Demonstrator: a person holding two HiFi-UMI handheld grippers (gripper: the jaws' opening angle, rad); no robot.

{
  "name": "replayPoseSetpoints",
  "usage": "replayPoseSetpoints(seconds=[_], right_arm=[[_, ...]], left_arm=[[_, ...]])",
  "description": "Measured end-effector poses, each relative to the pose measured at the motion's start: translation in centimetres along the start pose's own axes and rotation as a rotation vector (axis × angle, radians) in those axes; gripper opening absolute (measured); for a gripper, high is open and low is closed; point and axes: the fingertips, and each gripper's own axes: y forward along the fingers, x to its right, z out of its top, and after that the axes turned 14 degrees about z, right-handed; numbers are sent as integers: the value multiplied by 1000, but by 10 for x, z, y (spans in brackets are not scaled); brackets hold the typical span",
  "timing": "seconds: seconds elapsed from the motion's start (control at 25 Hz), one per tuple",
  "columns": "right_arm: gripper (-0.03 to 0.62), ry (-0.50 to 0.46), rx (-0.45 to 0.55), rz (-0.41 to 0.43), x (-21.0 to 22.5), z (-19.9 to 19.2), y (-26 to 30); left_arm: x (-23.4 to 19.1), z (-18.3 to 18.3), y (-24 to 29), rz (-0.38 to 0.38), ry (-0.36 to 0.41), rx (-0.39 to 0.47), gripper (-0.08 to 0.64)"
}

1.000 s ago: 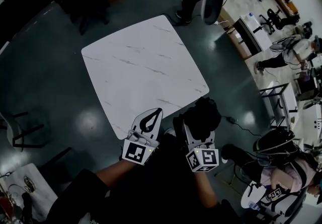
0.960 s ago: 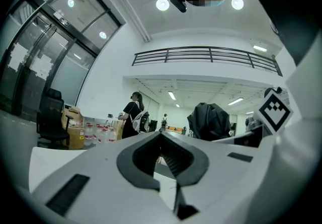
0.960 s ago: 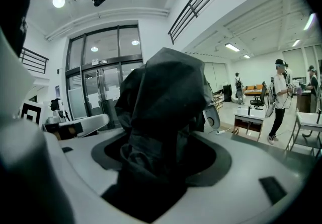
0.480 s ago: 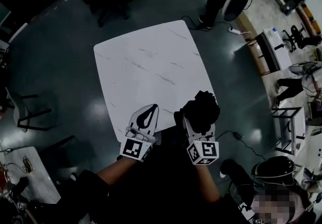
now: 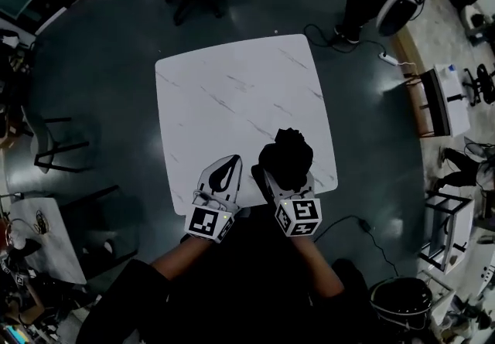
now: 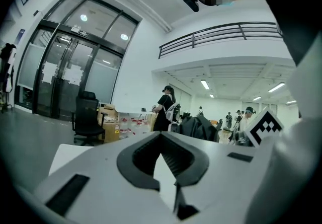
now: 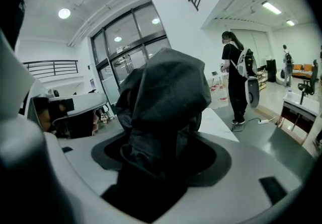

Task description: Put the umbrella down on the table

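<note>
Umbrella first: the black, folded, crumpled-fabric umbrella [image 5: 286,158] is sitting bundled in my right gripper [image 5: 285,180], and the jaws are clamping on its lower part. In the right gripper view the cloth is bulging up out of the dark pads and filling the gap between them. I'm holding it over the near right part of the white, grey-veined, marble-look square tabletop [image 5: 232,87], just inside the edge closest to me; whether it is touching the surface, I can't tell from above. My left gripper [image 5: 230,166] is hovering just beside it over the same near edge, jaws drawn together at the tips with nothing between them, only pale tabletop showing through the teardrop opening. I'm judging this as the set-down just starting: umbrella over the table, not yet released. The next move, as I'm reading it, is calling for lowering until the bundle is resting on the slab, then parting the jaws and backing straight off so the cloth isn't dragging along. I'm dealing with soft, matt, wrinkled canopy cloth, lumpy and rounded and likely to slump or roll once freed, against a hard, smooth, flat top.
</note>
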Motion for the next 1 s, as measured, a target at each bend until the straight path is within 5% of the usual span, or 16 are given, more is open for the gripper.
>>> replayPoseSetpoints(seconds=[0.56, 1.0], right_arm=[[339, -1, -310, 224, 31, -53, 117], [339, -25, -537, 248, 63, -127, 186]], left_arm=[[-65, -5, 1, 350, -66, -26, 6], [-102, -10, -18, 513, -115, -22, 8]])
